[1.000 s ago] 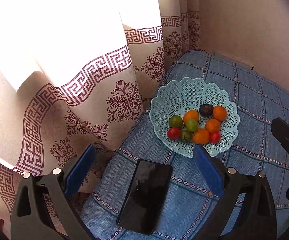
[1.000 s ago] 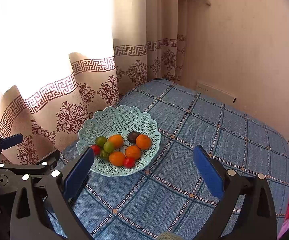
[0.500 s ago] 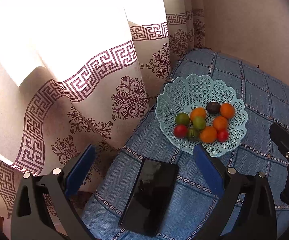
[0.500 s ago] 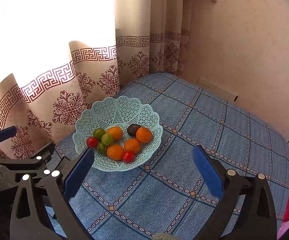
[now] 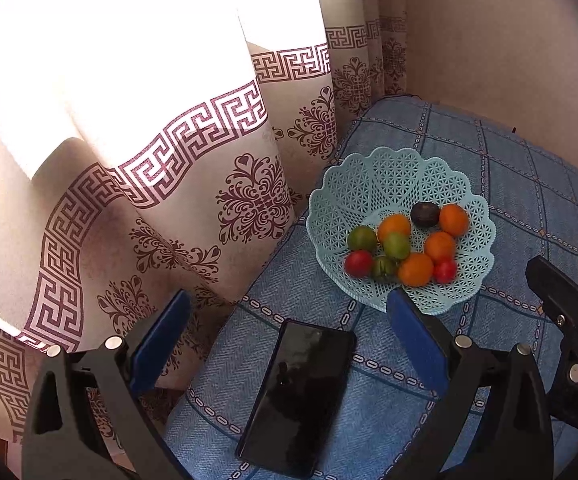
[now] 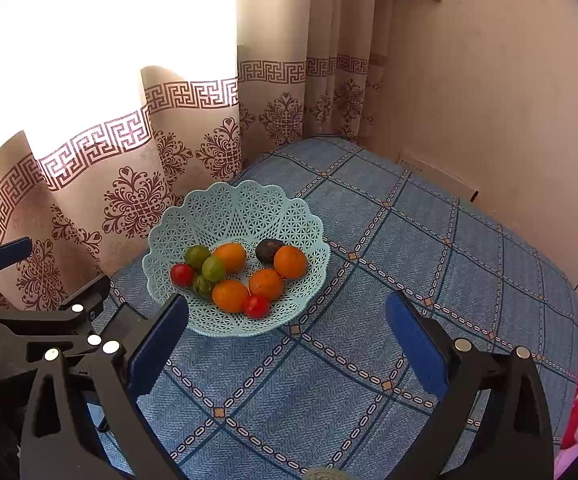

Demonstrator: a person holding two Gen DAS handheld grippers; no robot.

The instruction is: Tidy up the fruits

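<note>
Left wrist view first: we hold our left gripper (image 5: 289, 344) with its blue pads spread wide and nothing between them, above a dark phone (image 5: 297, 396) lying flat on the blue checked cloth (image 5: 529, 184), beside the patterned curtain (image 5: 193, 184). Ahead and to the right of this gripper sits the pale lattice basket (image 5: 389, 176), and all the fruit we can see is heaped in its near half: green ones at the left, oranges (image 5: 415, 269) in the middle, a dark plum (image 5: 425, 214) at the back, small red ones at either end. Moving right, in the right wrist view our right gripper (image 6: 287, 338) is likewise released and empty, with the basket (image 6: 241, 208) ahead and slightly left, its near rim just past the left pad. Both tools stand clear of the fruit; we judge the right one lined up more squarely on the orange (image 6: 229, 295) at the near edge. The basket is round, so no axis constrains the approach. Compared with a second ago, the left view has swung so the basket sits further right, while the right view has drawn closer to it.
</note>
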